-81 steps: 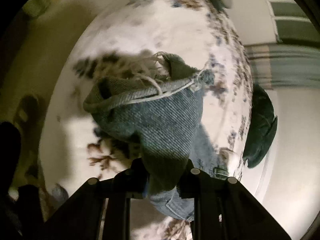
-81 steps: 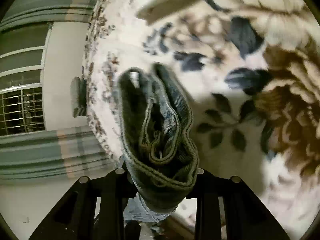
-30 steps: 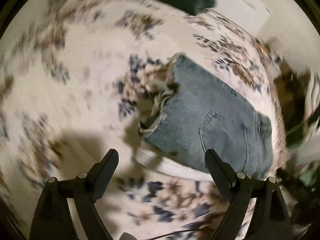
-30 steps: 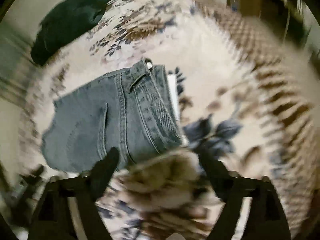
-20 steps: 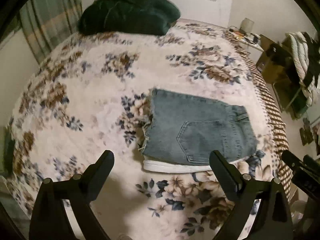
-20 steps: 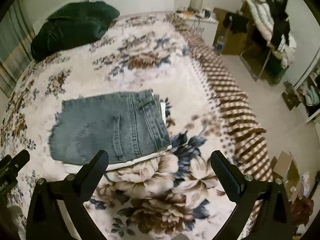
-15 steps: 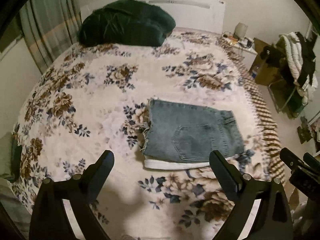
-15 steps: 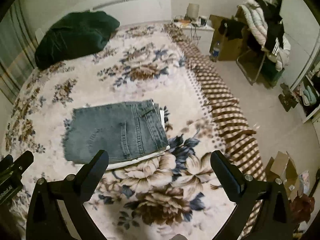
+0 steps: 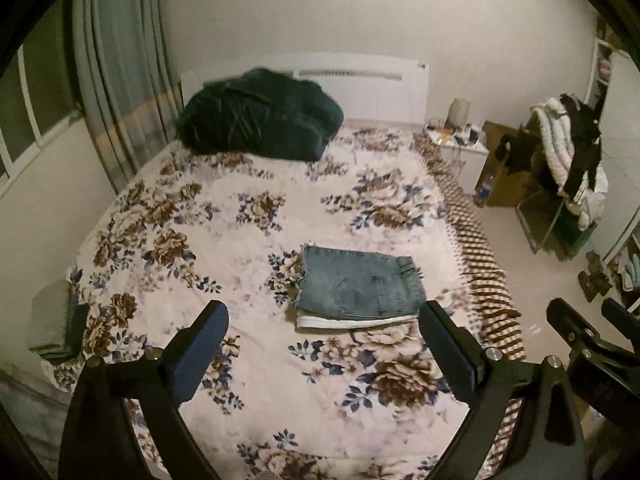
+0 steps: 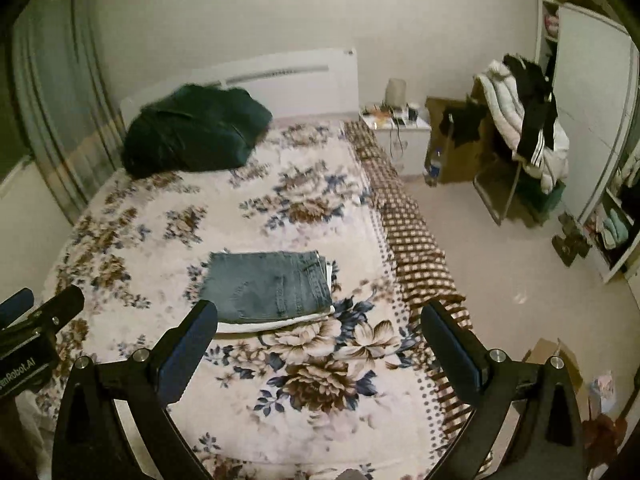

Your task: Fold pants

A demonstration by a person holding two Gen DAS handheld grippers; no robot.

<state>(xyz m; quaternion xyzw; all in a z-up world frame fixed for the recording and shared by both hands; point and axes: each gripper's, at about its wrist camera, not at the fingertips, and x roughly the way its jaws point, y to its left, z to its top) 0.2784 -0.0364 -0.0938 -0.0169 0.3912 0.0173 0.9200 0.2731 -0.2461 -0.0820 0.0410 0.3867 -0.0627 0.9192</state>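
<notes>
Folded blue denim pants (image 9: 360, 286) lie flat in a neat rectangle on top of a white folded item (image 9: 352, 322) on the floral bedspread (image 9: 224, 240). They also show in the right wrist view (image 10: 266, 286). My left gripper (image 9: 324, 344) is open and empty, held well above and back from the pants. My right gripper (image 10: 318, 338) is open and empty too, also well back from them. The right gripper's fingers (image 9: 580, 332) show at the right edge of the left wrist view.
A dark green bundle (image 9: 260, 118) lies at the head of the bed by the white headboard (image 9: 360, 80). A nightstand (image 10: 400, 128), a chair piled with clothes (image 10: 524, 120) and a cardboard box (image 10: 552, 356) stand on the floor to the right. Curtains (image 9: 116, 92) hang left.
Both grippers let go of the pants, opened and pulled back and up from the bed. The pants now lie folded on the white item.
</notes>
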